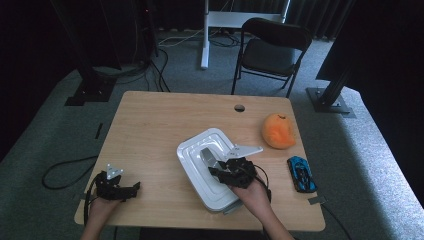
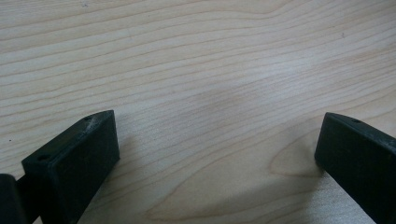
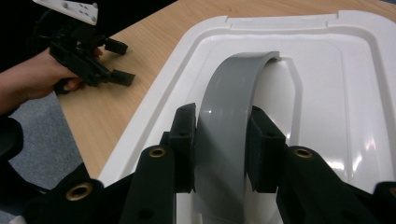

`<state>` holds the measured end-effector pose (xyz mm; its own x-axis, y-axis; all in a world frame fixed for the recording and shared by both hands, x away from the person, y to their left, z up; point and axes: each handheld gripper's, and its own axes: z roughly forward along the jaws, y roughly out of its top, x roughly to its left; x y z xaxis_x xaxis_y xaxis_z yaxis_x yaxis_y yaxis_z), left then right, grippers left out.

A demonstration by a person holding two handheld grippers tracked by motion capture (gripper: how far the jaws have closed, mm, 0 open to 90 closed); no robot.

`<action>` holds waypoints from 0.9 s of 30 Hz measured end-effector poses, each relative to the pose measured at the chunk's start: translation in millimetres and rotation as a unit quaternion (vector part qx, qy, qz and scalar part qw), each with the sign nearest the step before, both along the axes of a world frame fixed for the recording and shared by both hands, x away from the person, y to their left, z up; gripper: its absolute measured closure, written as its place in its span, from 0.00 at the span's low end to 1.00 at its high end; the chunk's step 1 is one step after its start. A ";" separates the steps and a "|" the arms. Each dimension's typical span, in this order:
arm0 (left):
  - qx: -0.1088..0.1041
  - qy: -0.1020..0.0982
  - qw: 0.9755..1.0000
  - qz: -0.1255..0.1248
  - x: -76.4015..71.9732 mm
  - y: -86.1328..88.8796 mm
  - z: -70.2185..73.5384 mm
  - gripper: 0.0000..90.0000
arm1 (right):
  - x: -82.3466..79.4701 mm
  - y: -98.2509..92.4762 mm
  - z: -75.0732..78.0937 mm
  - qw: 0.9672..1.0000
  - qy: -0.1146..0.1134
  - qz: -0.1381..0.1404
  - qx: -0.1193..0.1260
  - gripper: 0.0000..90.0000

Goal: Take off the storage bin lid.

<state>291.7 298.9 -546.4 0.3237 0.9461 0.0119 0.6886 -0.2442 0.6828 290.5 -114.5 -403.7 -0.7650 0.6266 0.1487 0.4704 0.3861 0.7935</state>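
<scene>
Right gripper [image 3: 219, 149], nearest the cam, is clenched on the grey handle [image 3: 229, 107] of the white lid [image 1: 192, 152] at table [image 1: 150, 125] center, w/ left gripper [image 1: 116, 186] released & idle on bare wood by the near-left edge, orange plush [image 1: 278, 131] & blue car [image 1: 301, 173] off right.

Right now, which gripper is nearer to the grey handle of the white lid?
Right. The right gripper is shut on the grey handle of the white lid; the left gripper rests apart on the bare table.
</scene>
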 end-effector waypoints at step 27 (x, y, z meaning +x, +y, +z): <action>0.000 0.000 1.000 0.000 0.0 0.0 0.0 0.00 | 9.8 -27.1 26.3 0.999 -0.032 -0.030 0.028 0.76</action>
<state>291.7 298.9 -546.4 0.3237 0.9461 0.0117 0.6888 -0.2441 0.6826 300.3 -141.5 -377.3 -0.7351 0.6639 0.1373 0.4391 0.3120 0.8425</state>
